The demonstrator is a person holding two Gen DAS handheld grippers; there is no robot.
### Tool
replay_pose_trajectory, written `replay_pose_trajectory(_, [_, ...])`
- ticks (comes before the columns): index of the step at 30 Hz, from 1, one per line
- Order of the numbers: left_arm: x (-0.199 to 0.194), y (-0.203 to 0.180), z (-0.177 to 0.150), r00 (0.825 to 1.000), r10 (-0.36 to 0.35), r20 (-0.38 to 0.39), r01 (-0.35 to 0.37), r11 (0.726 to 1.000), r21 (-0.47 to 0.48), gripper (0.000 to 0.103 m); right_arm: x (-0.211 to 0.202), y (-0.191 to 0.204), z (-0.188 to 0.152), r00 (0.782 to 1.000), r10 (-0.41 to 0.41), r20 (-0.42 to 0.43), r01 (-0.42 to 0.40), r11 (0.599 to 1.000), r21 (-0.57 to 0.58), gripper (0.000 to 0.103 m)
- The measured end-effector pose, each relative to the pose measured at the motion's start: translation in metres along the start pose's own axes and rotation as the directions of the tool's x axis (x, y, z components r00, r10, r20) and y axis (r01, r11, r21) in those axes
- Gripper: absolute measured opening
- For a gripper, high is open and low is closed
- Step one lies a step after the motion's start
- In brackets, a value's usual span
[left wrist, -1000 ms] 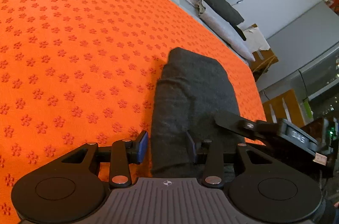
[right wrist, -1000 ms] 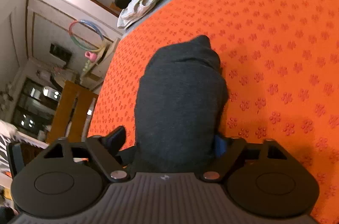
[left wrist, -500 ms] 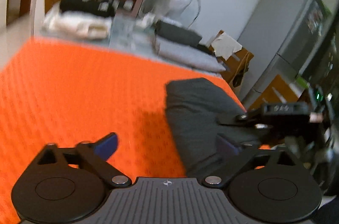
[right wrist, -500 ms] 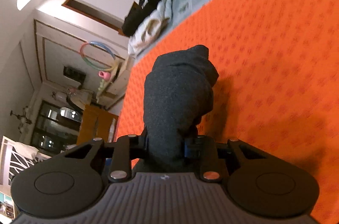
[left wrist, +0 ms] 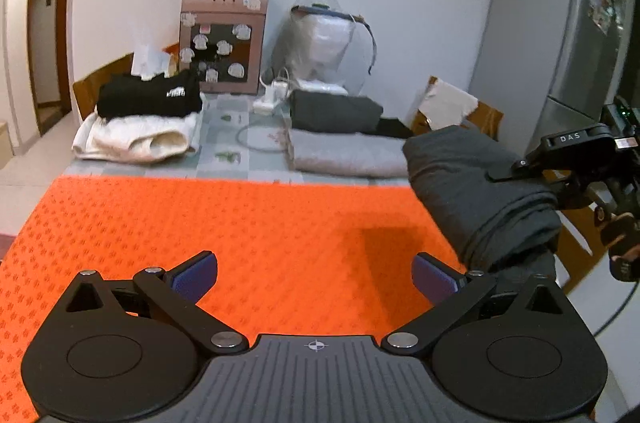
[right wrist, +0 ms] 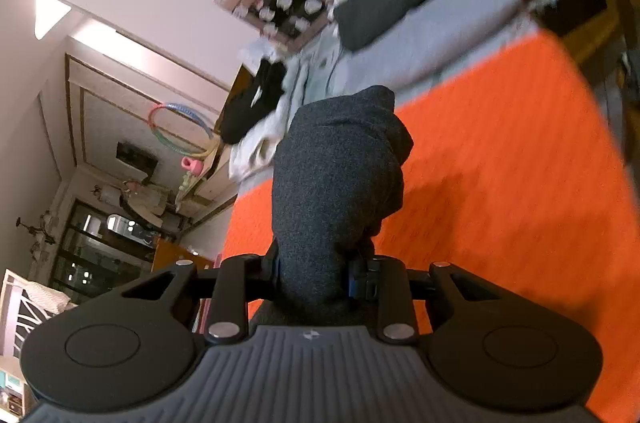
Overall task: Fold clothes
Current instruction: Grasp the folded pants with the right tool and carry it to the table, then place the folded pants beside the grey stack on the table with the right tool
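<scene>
The left gripper [left wrist: 315, 277] gapes wide and empty above the orange cloth [left wrist: 224, 223]. Only its view shows the right gripper [left wrist: 516, 169] from outside, lifting the folded dark grey garment [left wrist: 476, 191] off the cloth at right. The right wrist view shows both fingers pinching that garment's near end.

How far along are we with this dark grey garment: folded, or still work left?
Folded: the dark grey garment is a compact bundle. In hand: the right gripper is clamped on it, lifted above the orange cloth; the left gripper is open and empty. Left: setting it down, probably by the folded stacks behind.
</scene>
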State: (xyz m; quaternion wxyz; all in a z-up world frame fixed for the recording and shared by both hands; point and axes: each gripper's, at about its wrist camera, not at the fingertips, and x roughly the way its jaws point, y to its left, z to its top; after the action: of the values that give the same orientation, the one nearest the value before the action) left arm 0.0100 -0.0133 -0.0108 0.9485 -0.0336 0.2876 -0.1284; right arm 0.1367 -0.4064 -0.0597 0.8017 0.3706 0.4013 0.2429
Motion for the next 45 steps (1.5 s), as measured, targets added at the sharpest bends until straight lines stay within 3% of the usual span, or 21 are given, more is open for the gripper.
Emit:
replay_pose_trajectory(6, [0.035, -0.038, 0.032, 1.000, 0.014, 0.019, -0.013, 1.000, -0.026, 0.103, -0.006, -0.041, 0.103, 0.999, -0.009, 0.033, 0.010, 1.000, -0.027, 0.032])
replay_pose_trajectory(12, [0.071, -0.073, 0.058, 1.000, 0.012, 0.019, -0.012, 1.000, -0.024, 0.103, 0.019, -0.080, 0.205, 0.998, -0.014, 0.057, 0.017, 0.999, -0.045, 0.032])
replay_pose_trajectory(18, [0.105, -0.103, 0.081, 1.000, 0.009, 0.012, -0.009, 1.000, -0.024, 0.103, 0.061, -0.115, 0.278, 0.997, -0.039, 0.064, 0.042, 0.998, -0.046, 0.032])
replay_pose_trajectory(24, [0.131, -0.116, 0.089, 1.000, 0.001, -0.021, -0.002, 0.999, -0.032, 0.103, 0.110, -0.147, 0.326, 0.997, -0.069, 0.044, 0.071, 0.997, -0.036, 0.032])
replay_pose_trajectory(27, [0.141, -0.120, 0.095, 1.000, 0.002, -0.029, -0.003, 0.999, -0.039, 0.103, 0.139, -0.159, 0.343, 0.996, -0.088, 0.022, 0.089, 0.995, -0.043, 0.032])
replay_pose_trajectory(33, [0.152, -0.121, 0.104, 1.000, 0.016, -0.022, -0.017, 0.998, -0.057, 0.103, 0.168, -0.172, 0.361, 0.998, 0.064, -0.008, -0.064, 0.998, 0.000, 0.032])
replay_pose_trajectory(37, [0.161, -0.120, 0.102, 0.999, 0.014, -0.046, -0.017, 0.997, -0.071, 0.103, 0.181, -0.208, 0.358, 0.997, 0.074, -0.011, -0.073, 0.993, 0.093, 0.033])
replay_pose_trajectory(40, [0.168, -0.119, 0.100, 0.998, 0.013, -0.064, -0.018, 0.997, -0.077, 0.103, 0.184, -0.232, 0.349, 0.998, 0.068, 0.012, -0.069, 0.988, 0.139, 0.041])
replay_pose_trajectory(43, [0.175, -0.118, 0.099, 0.997, 0.012, -0.078, -0.018, 0.997, -0.079, 0.103, 0.177, -0.231, 0.345, 0.998, 0.045, 0.035, -0.049, 0.993, 0.106, 0.049])
replay_pose_trajectory(45, [0.178, -0.118, 0.098, 0.997, 0.007, -0.080, -0.014, 0.997, -0.081, 0.103, 0.170, -0.224, 0.345, 0.999, 0.020, 0.041, -0.022, 0.998, 0.062, 0.062])
